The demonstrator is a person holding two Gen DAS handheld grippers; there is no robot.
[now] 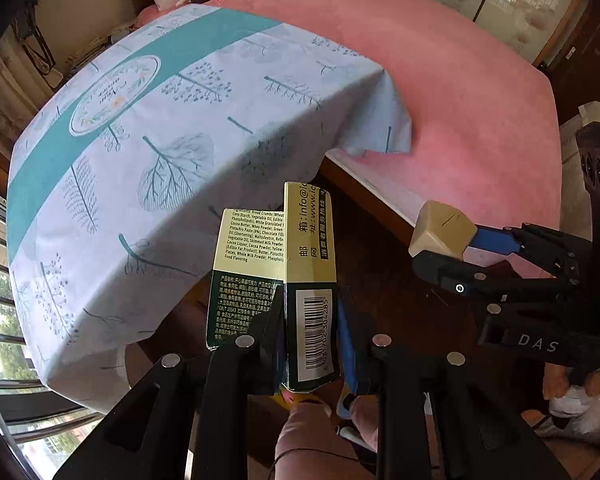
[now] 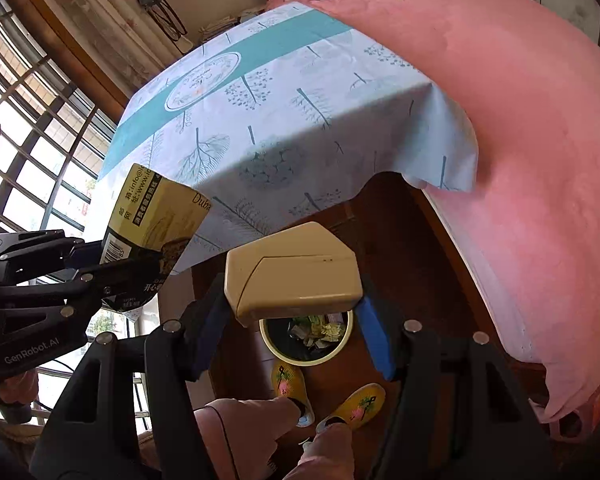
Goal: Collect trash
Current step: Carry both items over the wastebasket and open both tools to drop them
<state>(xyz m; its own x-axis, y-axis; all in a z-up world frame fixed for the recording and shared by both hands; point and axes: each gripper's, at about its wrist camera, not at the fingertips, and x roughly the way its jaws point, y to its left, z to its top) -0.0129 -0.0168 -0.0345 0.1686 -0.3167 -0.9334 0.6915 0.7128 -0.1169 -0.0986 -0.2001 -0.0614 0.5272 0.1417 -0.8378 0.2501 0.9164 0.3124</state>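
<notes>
Our left gripper [image 1: 312, 312]: raised, fingers clamped on a box.
Our right gripper [image 2: 292, 316]: raised alongside, fingers clamped on a case.

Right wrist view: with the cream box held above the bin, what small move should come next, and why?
Probably open the right gripper and let the cream box fall. It is clamped between the blue pads, and the trash bin sits directly beneath it on the floor, already holding scraps. The left gripper, holding the green chocolate box, could follow.
</notes>
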